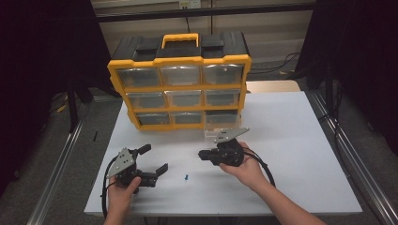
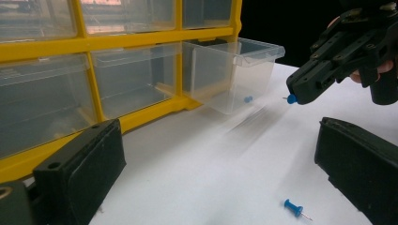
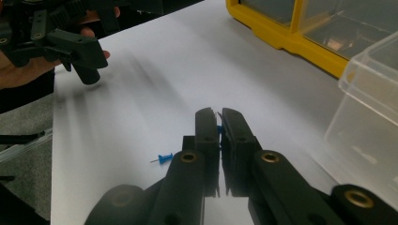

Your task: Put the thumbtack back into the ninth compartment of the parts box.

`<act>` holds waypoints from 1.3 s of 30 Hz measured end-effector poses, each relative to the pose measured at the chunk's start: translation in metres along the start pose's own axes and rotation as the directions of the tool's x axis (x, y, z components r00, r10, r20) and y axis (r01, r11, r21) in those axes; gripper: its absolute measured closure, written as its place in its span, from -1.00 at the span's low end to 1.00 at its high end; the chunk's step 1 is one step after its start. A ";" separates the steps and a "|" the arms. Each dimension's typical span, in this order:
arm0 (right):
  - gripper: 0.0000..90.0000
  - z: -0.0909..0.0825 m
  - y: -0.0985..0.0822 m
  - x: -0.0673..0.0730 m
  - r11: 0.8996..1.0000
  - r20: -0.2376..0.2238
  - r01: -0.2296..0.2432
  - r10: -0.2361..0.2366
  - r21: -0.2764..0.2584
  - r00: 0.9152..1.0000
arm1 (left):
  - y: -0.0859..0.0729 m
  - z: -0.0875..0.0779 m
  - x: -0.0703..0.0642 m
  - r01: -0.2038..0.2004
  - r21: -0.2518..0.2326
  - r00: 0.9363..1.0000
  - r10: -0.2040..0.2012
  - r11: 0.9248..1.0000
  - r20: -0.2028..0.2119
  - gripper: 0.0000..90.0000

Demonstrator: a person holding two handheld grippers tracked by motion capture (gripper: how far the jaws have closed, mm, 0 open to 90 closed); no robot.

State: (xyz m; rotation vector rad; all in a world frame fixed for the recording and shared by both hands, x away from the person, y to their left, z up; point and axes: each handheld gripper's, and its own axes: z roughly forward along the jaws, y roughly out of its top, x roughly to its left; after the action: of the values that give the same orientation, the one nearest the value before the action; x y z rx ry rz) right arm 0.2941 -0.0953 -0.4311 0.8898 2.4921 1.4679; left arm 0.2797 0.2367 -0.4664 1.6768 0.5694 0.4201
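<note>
One pin sits in the drawer (image 2: 234, 75); right gripper (image 2: 300, 93) pinches a blue pushpin (image 2: 292, 99); another pushpin (image 2: 294, 208) waits between the left gripper's (image 1: 152, 158) spread jaws.

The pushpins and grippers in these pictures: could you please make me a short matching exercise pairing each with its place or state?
Things:
1. Right gripper
2. Left gripper
3. Loose pushpin
4. Pin in drawer

States:
A. Jaws wide open, nothing between them
B. Lies on the white table
C. Jaws shut on a blue pushpin
D. Inside the clear pulled-out drawer of the yellow organiser

Pairs: 1-C, 2-A, 3-B, 4-D
</note>
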 end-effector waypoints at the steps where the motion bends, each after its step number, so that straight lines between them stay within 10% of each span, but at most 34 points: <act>1: 0.93 -0.001 0.000 -0.001 1.000 0.002 0.002 -0.002 -0.001 1.000 | 0.000 0.000 0.000 -0.005 0.004 1.000 0.005 1.000 0.000 -0.96; 3: 0.93 -0.002 0.001 -0.002 1.000 0.008 0.005 -0.005 0.003 1.000 | 0.001 -0.001 0.000 -0.023 0.027 0.999 0.024 0.999 -0.029 -0.96; 5: 0.93 -0.003 0.003 -0.002 1.000 0.014 0.009 -0.009 0.006 1.000 | 0.000 0.002 -0.005 0.045 -0.022 0.998 -0.046 0.999 -0.041 -0.96; 9: 0.93 -0.005 0.005 -0.002 1.000 0.015 0.006 -0.006 -0.006 1.000 | 0.000 0.002 -0.005 0.039 -0.020 0.998 -0.040 0.999 -0.042 -0.96; 11: 0.93 -0.006 0.006 -0.003 1.000 0.015 0.001 -0.001 -0.016 1.000 | 0.001 -0.002 0.000 -0.023 0.027 0.999 0.024 0.999 -0.028 -0.96; 34: 0.93 -0.018 0.018 -0.015 0.999 0.036 -0.012 0.013 -0.033 0.999 | 0.001 -0.001 0.000 -0.024 0.028 0.999 0.025 0.999 -0.029 -0.96; 39: 0.93 -0.021 0.022 -0.016 0.999 0.041 -0.005 0.007 -0.040 0.999 | 0.000 0.001 -0.003 0.026 -0.001 0.999 -0.026 1.000 -0.031 -0.96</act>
State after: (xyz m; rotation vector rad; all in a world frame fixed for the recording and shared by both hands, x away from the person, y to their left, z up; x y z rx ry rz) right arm 0.3089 -0.1123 -0.4047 0.9119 2.4243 1.4799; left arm 0.2775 0.2339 -0.4666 1.6632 0.6130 0.4277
